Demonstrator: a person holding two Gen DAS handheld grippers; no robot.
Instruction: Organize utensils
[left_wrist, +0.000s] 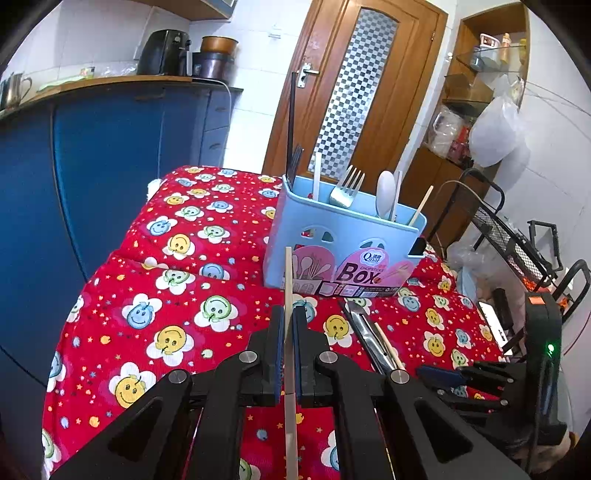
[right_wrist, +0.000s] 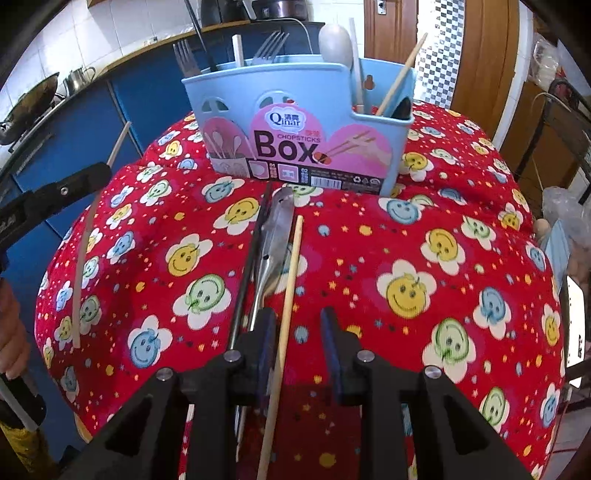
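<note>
Our left gripper (left_wrist: 289, 332) clamped tight on chopstick (left_wrist: 288, 280), pointing slightly down. Our right gripper (right_wrist: 300, 332) tilted steeply down, jaws parted around second chopstick (right_wrist: 290, 280), pads not pressing.

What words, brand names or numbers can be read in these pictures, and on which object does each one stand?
"Qinar": brand on the pink paper label on the front of the light blue plastic utensil box.
"CHOPSTICKS": small word on the same label.
"Box": large dark letters on the same label.
"01" and "02": small numbers on the label's lower strip.
Fine print and barcode beside them: too small to read.
Characters beside "Qinar": too blurred to read.
</note>
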